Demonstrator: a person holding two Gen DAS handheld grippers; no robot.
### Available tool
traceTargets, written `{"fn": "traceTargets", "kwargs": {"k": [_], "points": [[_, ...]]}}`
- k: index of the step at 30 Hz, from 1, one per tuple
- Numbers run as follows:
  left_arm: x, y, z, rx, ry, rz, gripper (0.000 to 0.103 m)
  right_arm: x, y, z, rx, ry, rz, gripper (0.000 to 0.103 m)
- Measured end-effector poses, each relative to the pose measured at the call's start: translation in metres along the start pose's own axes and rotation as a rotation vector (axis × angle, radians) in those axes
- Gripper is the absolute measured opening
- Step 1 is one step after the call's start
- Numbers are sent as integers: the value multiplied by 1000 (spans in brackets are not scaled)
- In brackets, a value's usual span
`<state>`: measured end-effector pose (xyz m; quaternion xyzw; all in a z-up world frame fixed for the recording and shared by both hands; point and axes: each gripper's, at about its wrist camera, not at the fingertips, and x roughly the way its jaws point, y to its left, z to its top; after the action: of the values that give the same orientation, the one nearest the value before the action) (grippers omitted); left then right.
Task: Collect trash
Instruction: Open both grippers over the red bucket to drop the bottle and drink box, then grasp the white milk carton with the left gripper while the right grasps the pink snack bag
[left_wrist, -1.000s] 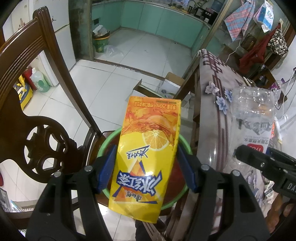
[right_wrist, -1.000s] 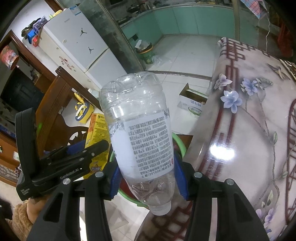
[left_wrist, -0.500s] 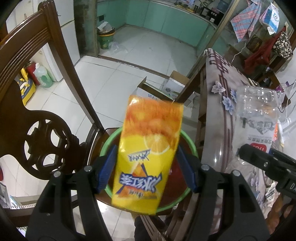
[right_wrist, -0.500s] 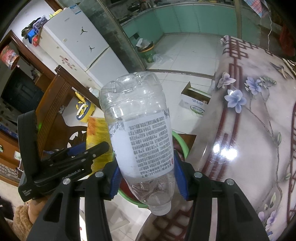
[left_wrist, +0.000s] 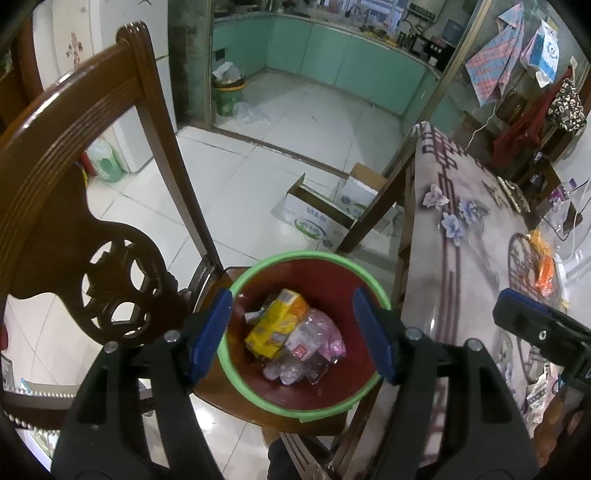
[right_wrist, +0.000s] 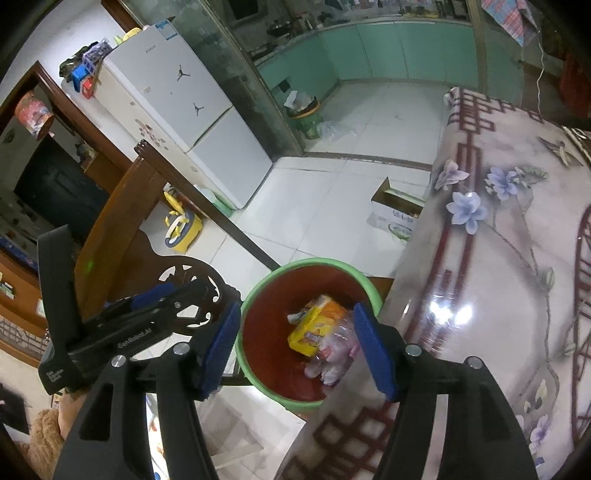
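A red bin with a green rim (left_wrist: 306, 254) (right_wrist: 314, 262) stands on a wooden chair seat beside the table. Inside lie the yellow-orange drink carton (left_wrist: 277, 325) (right_wrist: 316, 325) and the crushed clear plastic bottle (left_wrist: 306, 347) (right_wrist: 332, 354), on other scraps. My left gripper (left_wrist: 291, 295) hovers over the bin, its jaws opening with nothing between them. My right gripper (right_wrist: 297, 308) also hangs above the bin, jaws opening and empty. Each gripper shows at the edge of the other's view: the left gripper (right_wrist: 184, 291) and the right gripper (left_wrist: 517, 306).
The carved wooden chair back (left_wrist: 92, 184) rises left of the bin. A table with a floral cloth (left_wrist: 461, 277) (right_wrist: 498, 295) borders it on the right, with orange wrappers (left_wrist: 545, 273) further along. Open cardboard boxes (left_wrist: 317, 214) sit on the tiled floor beyond.
The left gripper let go of the carton and the right gripper let go of the bottle. Both dropped into the bin, and both grippers now stand open and empty.
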<state>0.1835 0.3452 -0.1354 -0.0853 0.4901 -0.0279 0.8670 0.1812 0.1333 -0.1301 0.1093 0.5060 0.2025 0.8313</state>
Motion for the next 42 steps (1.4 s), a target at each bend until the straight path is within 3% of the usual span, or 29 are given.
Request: {"fn": "traceTargets", "kwargs": {"k": [11,20,33,42], "points": [[-35,-31,-20,28,-50,4,65,-50,-18,-26,18,-61,14,62],[-52,-88,-42,69,-76,-4,65,-102,-51,-55,13,-112,0,63],[-45,-248,-87,229,-42,-118,67,-201,-182,-117,177,-166,-111,67],[-29,-349,-128,320,17,-204,67,-264,-301,-176,329,-163,-264,67]]}}
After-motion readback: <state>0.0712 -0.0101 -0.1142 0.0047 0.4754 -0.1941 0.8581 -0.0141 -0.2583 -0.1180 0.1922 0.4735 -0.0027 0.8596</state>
